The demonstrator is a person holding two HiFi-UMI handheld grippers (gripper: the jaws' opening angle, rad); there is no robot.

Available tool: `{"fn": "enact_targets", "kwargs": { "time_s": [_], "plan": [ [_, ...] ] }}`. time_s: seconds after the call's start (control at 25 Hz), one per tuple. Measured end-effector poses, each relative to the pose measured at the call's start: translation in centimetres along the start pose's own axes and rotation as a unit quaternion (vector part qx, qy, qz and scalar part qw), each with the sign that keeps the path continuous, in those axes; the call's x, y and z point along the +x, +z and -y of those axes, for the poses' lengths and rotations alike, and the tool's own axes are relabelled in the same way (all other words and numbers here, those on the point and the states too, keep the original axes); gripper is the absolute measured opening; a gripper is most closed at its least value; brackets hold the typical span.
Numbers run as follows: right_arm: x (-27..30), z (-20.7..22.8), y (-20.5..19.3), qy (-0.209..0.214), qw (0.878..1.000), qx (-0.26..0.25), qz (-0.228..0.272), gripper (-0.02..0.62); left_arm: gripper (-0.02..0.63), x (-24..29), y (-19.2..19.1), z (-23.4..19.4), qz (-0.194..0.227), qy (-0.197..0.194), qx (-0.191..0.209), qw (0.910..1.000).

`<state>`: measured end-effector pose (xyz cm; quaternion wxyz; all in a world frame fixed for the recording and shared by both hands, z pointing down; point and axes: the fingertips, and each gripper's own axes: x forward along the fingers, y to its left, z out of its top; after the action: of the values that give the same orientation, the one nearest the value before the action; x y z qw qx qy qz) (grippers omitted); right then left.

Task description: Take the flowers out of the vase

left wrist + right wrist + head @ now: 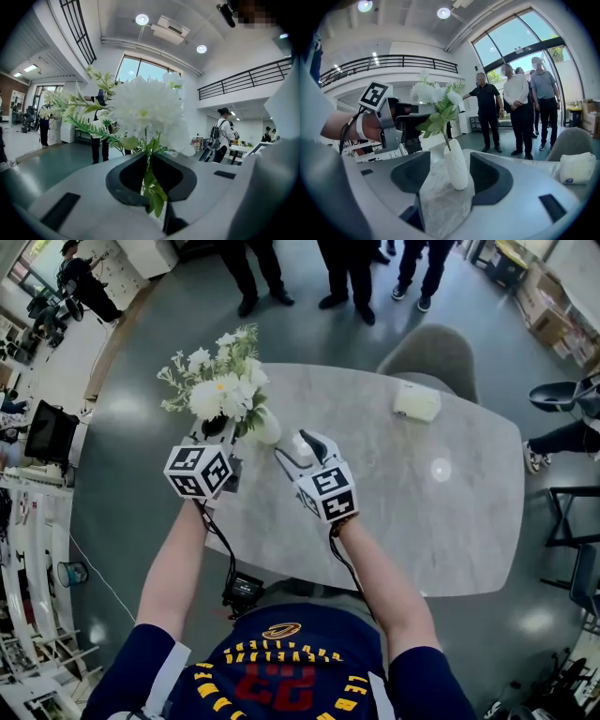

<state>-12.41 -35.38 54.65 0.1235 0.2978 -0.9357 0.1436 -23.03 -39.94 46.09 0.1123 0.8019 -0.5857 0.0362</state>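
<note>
A bunch of white flowers (220, 382) with green leaves stands in a small white vase (268, 427) on the grey marble table (422, 512). My left gripper (219, 429) is shut on the stems just above the vase mouth. In the left gripper view the stem (149, 171) runs between the closed jaws of the left gripper (149, 164), and the blooms (145, 105) fill the middle. My right gripper (449, 176) is open, with the vase (456, 164) upright between its jaws and a gap on the left side. The stem (446, 139) still enters the vase mouth.
A white soft pack (416, 401) lies on the far right of the table. A grey chair (434, 357) stands behind it. Several people (515, 108) stand beyond the table's far edge. A black chair (562, 395) and a seated person's legs are at the right.
</note>
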Motion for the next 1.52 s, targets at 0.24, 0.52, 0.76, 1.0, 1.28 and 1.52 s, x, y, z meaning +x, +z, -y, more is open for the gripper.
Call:
{"fn": "enact_targets", "kwargs": {
  "time_s": [0.24,0.52,0.76,1.0,1.28,1.52],
  "plan": [
    [0.6,-0.1,1.3,0.004,1.0,-0.003,0.0,0.261,0.043,-0.3,2.1,-0.8,0.01,0.006,0.006,0.9999],
    [-0.2,-0.6,1.4,0.005,1.0,-0.005,0.005,0.261,0.043,-1.7,3.0,-0.7,0.019,0.015,0.013,0.9996],
    [0.0,-0.7,2.1,0.002,1.0,-0.002,0.013,0.261,0.043,-2.3,4.7,-2.0,0.038,0.029,0.016,0.9987],
    [-0.8,0.6,1.3,0.001,1.0,0.003,0.018,0.261,0.043,-2.3,5.1,-1.6,0.052,0.036,0.01,0.998],
    [-2.1,2.4,1.5,0.0,1.0,0.013,0.028,0.261,0.043,-3.8,6.3,-0.9,0.072,0.051,-0.013,0.996],
    [-5.5,2.0,5.0,-0.004,0.997,0.051,0.065,0.261,0.043,-8.6,9.7,-1.3,0.114,0.064,-0.058,0.9898]
  ]
}}
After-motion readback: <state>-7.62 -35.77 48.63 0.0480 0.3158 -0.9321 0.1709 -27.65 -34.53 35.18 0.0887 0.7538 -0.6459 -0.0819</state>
